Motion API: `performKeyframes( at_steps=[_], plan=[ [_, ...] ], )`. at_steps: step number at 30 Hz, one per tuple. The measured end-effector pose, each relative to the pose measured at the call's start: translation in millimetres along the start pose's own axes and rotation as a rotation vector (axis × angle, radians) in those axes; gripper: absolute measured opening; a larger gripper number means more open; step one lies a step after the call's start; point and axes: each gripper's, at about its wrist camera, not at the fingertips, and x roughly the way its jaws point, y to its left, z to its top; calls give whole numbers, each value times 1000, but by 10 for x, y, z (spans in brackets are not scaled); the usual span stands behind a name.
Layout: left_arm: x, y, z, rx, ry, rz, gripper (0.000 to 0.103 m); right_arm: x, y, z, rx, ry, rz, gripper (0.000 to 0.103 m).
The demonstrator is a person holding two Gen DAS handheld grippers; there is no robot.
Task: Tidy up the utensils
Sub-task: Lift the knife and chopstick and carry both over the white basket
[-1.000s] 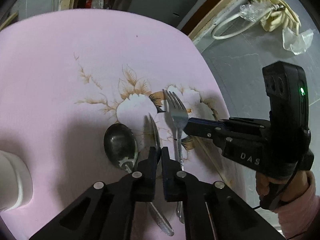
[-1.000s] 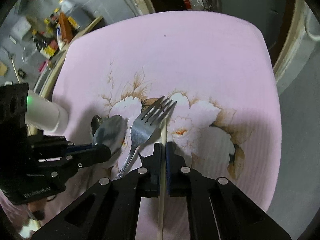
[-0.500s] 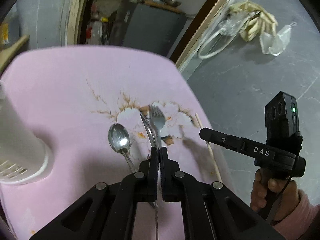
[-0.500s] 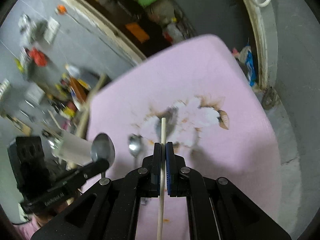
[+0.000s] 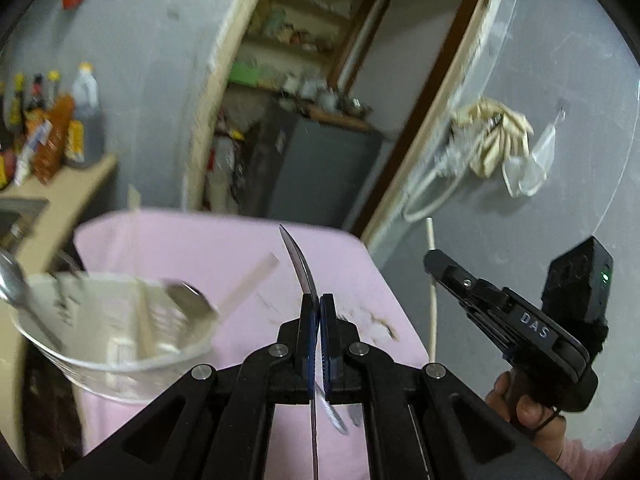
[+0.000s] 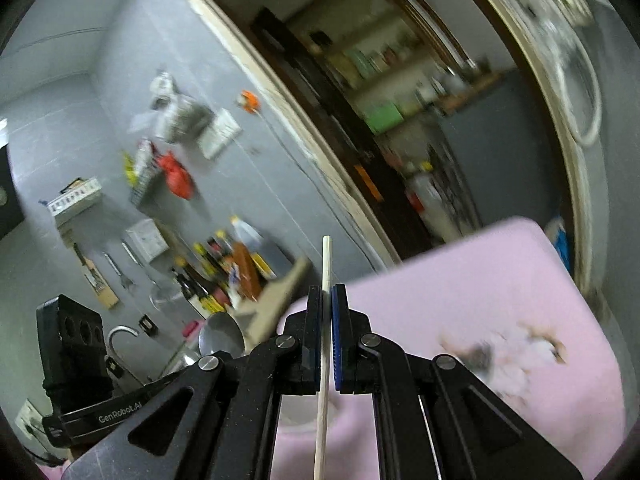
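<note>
My left gripper (image 5: 319,300) is shut on a metal table knife (image 5: 298,260), whose blade curves up and away above the pink flowered tablecloth (image 5: 224,248). To its left stands a white slotted utensil holder (image 5: 112,344), blurred, with a spoon (image 5: 12,284) and other utensils leaning in it. At the right of the left wrist view, a hand holds my right gripper (image 5: 430,258), which is shut on a wooden chopstick (image 5: 431,292). In the right wrist view, the right gripper (image 6: 327,292) clamps that chopstick (image 6: 326,264) upright above the cloth (image 6: 480,280). The left gripper's camera housing (image 6: 76,344) shows low on the left.
A counter with several bottles (image 5: 52,140) runs along the grey wall at the left, with a sink tap (image 6: 120,332) near it. Beyond the table is a doorway with a grey cabinet (image 5: 320,168). A cable and a cloth (image 5: 492,140) hang on the right wall.
Both grippers have risen from the cloth and tipped up towards level, carrying the knife and the chopstick. The fork and spoon stayed on the cloth. The white holder has come into the left view.
</note>
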Motion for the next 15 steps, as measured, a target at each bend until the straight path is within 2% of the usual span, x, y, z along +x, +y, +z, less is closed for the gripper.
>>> performKeyframes(
  at_steps=[4,8,15],
  plan=[
    [-273,159,242,18,-87,43,3,61,387,146,-37,-82,54,4],
    [-535,474,450,14,-171,90,3,165,804,230,-72,-171,90,4],
    [-776,950,583,-9,-279,145,3,364,1387,180,-201,-303,67,4]
  ],
)
